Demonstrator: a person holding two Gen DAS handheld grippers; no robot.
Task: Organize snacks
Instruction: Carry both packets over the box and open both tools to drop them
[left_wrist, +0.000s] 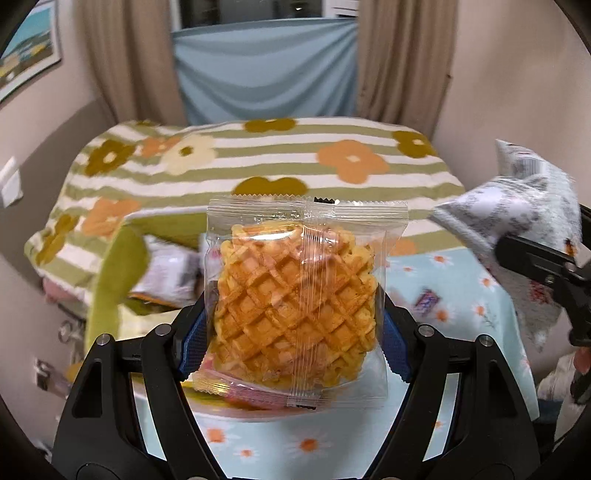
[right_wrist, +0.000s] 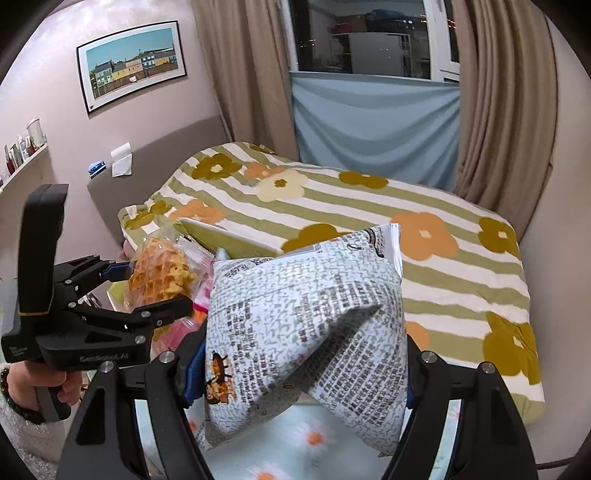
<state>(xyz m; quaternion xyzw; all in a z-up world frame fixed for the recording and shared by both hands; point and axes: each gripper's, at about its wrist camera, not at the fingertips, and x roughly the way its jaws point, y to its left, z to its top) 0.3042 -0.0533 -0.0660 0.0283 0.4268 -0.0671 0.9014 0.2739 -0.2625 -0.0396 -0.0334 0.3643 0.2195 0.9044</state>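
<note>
My left gripper (left_wrist: 293, 332) is shut on a waffle in a clear wrapper (left_wrist: 295, 302) and holds it up above the table; the waffle also shows in the right wrist view (right_wrist: 160, 275), held by the left gripper (right_wrist: 147, 284). My right gripper (right_wrist: 299, 369) is shut on a white printed snack bag (right_wrist: 306, 325), crumpled between the blue pads. The bag also shows at the right edge of the left wrist view (left_wrist: 517, 221), held by the right gripper (left_wrist: 532, 258).
A green box (left_wrist: 118, 273) with more snack packets (left_wrist: 170, 273) stands at the left behind the waffle. The table has a light blue daisy cloth (left_wrist: 443, 280). A bed with a striped flower blanket (right_wrist: 369, 229) lies behind, curtains and window beyond.
</note>
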